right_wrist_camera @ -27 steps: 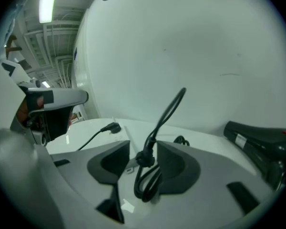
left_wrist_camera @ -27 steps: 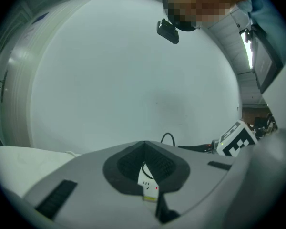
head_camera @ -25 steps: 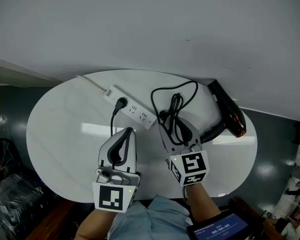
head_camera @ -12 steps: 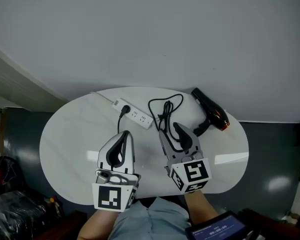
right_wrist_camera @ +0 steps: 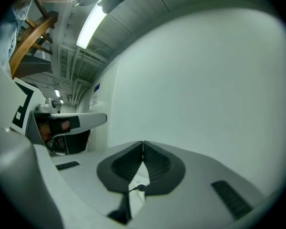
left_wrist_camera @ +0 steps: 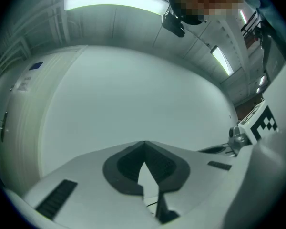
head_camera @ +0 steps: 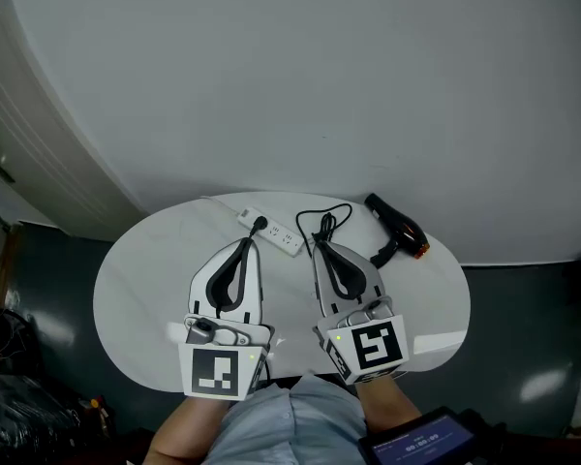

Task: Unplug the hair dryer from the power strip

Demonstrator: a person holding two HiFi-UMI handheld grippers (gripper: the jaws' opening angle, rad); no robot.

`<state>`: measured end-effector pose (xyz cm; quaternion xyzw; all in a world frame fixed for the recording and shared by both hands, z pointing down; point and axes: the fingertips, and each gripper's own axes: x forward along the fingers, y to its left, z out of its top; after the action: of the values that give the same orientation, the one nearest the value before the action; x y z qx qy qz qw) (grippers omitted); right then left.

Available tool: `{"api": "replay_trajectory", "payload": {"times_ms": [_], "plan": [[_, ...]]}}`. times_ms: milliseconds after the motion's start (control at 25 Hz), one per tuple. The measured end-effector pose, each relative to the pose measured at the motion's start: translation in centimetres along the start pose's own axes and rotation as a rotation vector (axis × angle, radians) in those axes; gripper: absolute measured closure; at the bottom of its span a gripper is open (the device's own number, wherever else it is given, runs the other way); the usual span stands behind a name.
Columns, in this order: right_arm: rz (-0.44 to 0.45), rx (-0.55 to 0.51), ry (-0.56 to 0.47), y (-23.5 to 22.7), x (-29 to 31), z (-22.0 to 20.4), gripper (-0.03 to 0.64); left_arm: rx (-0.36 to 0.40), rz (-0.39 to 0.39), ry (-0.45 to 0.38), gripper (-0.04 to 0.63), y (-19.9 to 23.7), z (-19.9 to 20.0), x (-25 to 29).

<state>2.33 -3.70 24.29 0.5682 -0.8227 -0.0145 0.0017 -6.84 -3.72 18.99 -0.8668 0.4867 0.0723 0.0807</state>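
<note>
The white power strip (head_camera: 274,232) lies at the back of the oval white table (head_camera: 145,298). A black plug (head_camera: 259,224) sits in it. The black hair dryer (head_camera: 397,229) lies at the back right, and its cord (head_camera: 326,221) is looped between dryer and strip. Both grippers hang well above the table, pointing at the pale wall. My left gripper (head_camera: 244,244) (left_wrist_camera: 144,143) is shut and empty. My right gripper (head_camera: 320,246) (right_wrist_camera: 143,142) has just been closing and now stands shut with nothing between its fingers. Under its jaws I glimpse the plug (right_wrist_camera: 139,188).
A plain grey-white wall fills the space ahead in both gripper views. Dark floor surrounds the table. The left gripper (right_wrist_camera: 71,123) shows beside the right one, and the right gripper's marker cube (left_wrist_camera: 262,124) shows at the left gripper view's edge. A tablet (head_camera: 416,444) is at the bottom right.
Both grippers have risen away from the table, which now looks smaller and farther below. The right gripper's jaws, open in the earlier frames, are now shut. The plug has stayed in the strip.
</note>
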Motion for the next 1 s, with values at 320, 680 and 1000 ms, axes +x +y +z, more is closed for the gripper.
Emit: {"api": "replay_trajectory", "payload": {"times_ms": [320,680,1000], "plan": [[-0.023,-0.073,-0.036,1.5,-0.6,1.3,0.615,-0.058,0.021,-0.001,0.597,0.6,0.1,-1.5],[-0.047,-0.103,-0.05,1.1,-0.7,1.6,0.617,-0.054,-0.001,-0.009,0.597,0.3,-0.1,-0.9],[-0.044,-0.116,-0.067,1.2,-0.4,1.9,0.616,-0.052,-0.003,-0.02,0.597,0.5,0.2,-0.6]]}}
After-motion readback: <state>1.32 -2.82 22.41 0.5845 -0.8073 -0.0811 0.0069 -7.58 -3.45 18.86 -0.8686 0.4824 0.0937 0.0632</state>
